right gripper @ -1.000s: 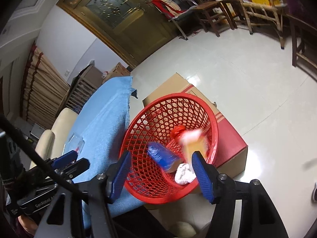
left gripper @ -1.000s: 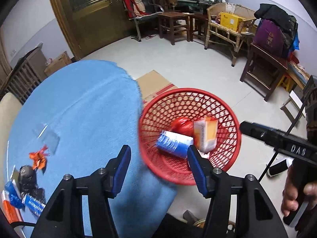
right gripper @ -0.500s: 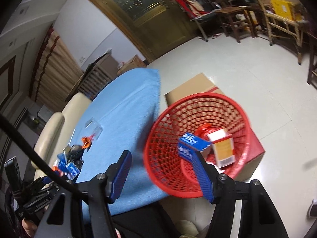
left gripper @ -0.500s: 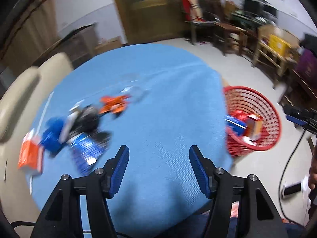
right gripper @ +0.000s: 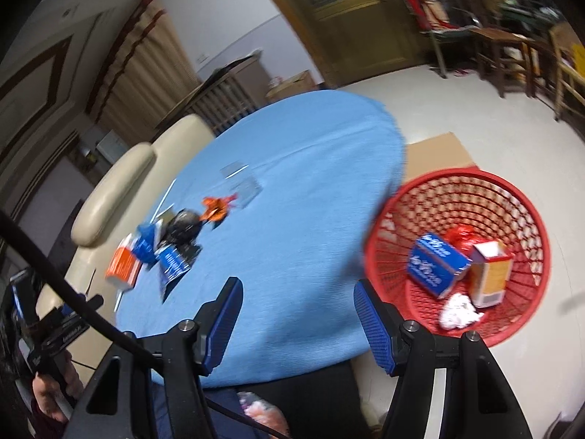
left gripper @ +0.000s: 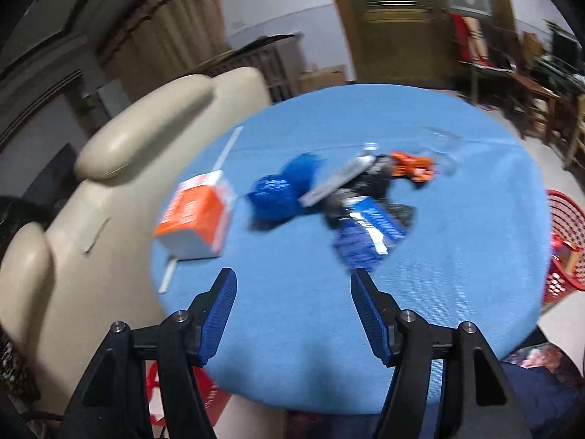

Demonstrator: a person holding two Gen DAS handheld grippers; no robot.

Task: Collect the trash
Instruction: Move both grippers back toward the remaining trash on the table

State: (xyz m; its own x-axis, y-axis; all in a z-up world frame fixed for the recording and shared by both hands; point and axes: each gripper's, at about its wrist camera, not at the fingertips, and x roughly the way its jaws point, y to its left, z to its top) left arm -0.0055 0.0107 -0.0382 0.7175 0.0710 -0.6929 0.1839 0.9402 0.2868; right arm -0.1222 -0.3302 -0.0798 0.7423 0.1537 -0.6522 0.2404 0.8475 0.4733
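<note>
Trash lies in a heap on the round blue table (left gripper: 457, 263): an orange and white carton (left gripper: 193, 216), a crumpled blue wrapper (left gripper: 281, 192), a blue packet (left gripper: 369, 234), dark crumpled plastic (left gripper: 369, 179) and an orange wrapper (left gripper: 413, 166). My left gripper (left gripper: 292, 283) hovers open and empty short of the heap. My right gripper (right gripper: 296, 292) is open and empty over the table's near edge. The red mesh basket (right gripper: 457, 190) on the floor holds a blue box (right gripper: 435, 263), an orange and white carton (right gripper: 491, 278), a red bag and crumpled white paper.
A beige padded chair (left gripper: 109, 168) stands against the table's left side. A brown cardboard box (right gripper: 435, 153) lies under the basket. Wooden chairs (right gripper: 504, 51) and a large door line the far wall. A hand (right gripper: 47, 391) holds the left gripper's handle at lower left.
The left gripper has swung from over the basket leftward to face the trash heap on the table. The right gripper has turned left too, with the basket now at its right.
</note>
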